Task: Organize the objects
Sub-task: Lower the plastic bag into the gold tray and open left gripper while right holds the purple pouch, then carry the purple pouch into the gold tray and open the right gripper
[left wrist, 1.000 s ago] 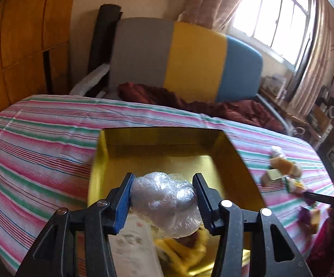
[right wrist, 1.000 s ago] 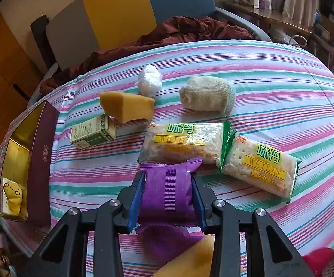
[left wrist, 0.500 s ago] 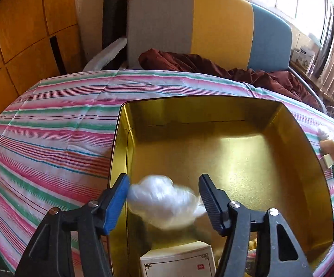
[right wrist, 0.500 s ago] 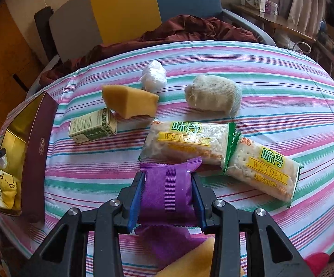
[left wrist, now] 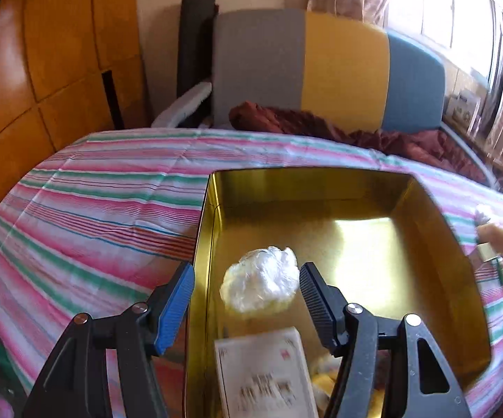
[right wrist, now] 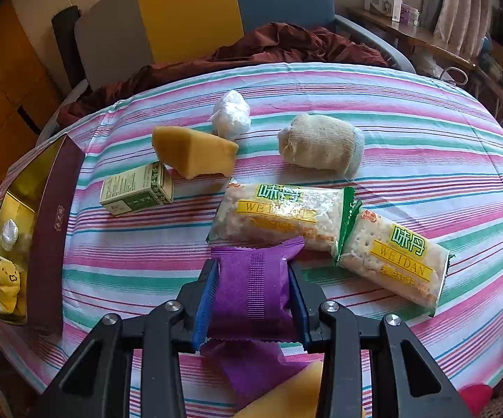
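The left gripper (left wrist: 246, 287) hangs over the gold box (left wrist: 435, 223), jaws spread apart, a plastic-wrapped ball (left wrist: 260, 285) lying loose between them. The right gripper (right wrist: 253, 291) clamps a purple packet (right wrist: 251, 289) above the striped counter (right wrist: 425, 139).

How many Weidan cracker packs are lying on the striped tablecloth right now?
2. One Weidan pack lies mid-table, beyond the purple packet; the other pack lies to its right, ends touching. More could be hidden.

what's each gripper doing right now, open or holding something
Left gripper: open, the plastic-wrapped ball lies loose in the gold box.
Right gripper: shut on the purple packet.
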`<state>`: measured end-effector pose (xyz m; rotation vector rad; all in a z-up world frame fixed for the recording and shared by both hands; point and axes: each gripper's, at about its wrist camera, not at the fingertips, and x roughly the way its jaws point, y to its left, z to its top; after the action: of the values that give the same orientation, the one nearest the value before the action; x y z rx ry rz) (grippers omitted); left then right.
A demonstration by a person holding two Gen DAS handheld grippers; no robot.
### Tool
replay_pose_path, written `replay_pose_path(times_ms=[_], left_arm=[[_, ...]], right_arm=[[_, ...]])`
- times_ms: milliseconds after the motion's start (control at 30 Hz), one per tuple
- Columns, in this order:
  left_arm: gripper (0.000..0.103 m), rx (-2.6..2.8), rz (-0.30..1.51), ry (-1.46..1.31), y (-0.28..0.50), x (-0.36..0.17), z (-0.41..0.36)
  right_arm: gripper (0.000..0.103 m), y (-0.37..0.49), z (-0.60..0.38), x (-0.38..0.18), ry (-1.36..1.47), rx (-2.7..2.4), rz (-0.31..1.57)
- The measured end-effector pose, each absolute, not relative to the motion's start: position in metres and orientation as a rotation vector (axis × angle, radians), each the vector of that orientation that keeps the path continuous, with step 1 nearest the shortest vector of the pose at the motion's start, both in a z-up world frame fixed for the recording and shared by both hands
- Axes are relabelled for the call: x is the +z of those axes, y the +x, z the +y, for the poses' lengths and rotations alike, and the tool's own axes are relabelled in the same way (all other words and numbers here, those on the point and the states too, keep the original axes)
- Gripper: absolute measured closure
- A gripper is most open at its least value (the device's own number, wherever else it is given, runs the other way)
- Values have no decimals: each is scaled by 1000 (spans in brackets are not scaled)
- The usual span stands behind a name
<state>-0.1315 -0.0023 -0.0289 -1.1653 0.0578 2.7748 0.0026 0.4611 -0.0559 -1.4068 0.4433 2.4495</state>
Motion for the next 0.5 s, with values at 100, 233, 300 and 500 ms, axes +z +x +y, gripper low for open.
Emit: replay_pose_path(times_ms=[100,233,300,500], left_arm=[[39,2786,26,-1113,-108,-15,-4],[39,2772,-22,-1063,-79,-2,-7],[39,2760,-27,-1055,-69,2,-8],[39,2764,-69,-1037,-49,11,-11]], right_arm=[[64,4,458,-49,-1368,2461,410],[64,0,441,-32,-1315,2501,392],[64,-8,419,-20,-1291,2568,376],[64,-48,325,8,-1291,2813,297]])
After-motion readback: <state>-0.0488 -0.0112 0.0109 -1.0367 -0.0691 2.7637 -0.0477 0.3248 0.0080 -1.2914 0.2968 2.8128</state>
